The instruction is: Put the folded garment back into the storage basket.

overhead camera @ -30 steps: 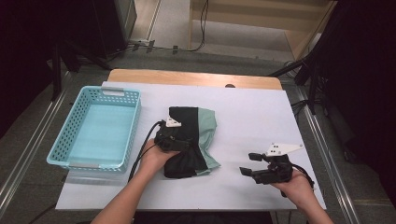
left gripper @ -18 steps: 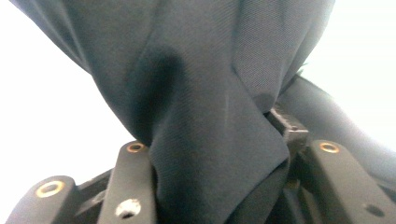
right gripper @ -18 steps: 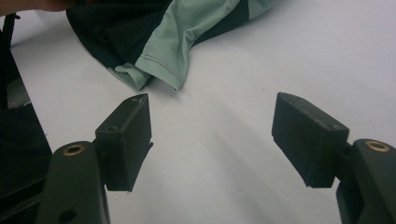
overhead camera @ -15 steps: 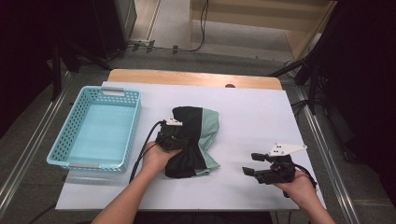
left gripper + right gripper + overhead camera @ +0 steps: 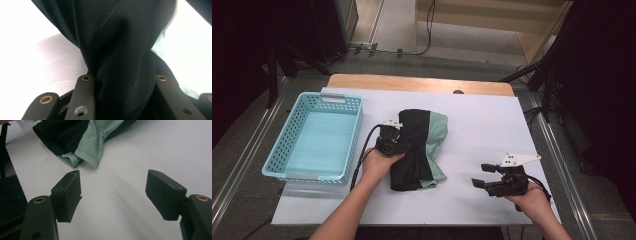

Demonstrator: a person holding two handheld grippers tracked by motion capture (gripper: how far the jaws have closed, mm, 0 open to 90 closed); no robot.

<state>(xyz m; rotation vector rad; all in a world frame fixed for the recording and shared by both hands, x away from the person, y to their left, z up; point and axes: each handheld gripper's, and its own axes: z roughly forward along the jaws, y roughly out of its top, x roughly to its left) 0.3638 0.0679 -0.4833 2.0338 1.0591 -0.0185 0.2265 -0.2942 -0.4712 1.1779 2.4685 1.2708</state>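
Light blue basket (image 5: 314, 140) at left of the white table (image 5: 492, 125). Just right of it, left gripper (image 5: 393, 145) clamps a fold of the black-and-green garment (image 5: 419, 150), bunched mid-table. Near right, right gripper (image 5: 483, 176) held with jaws spread wide, nothing between them, apart from the cloth.

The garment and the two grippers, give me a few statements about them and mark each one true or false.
1. The left gripper is shut on the garment. True.
2. The right gripper holds the garment's hem. False: its jaws stand open over bare table, holding nothing.
3. The garment lies in the basket. False: it lies on the table, right of the basket.
4. The garment is black and pale green. True.
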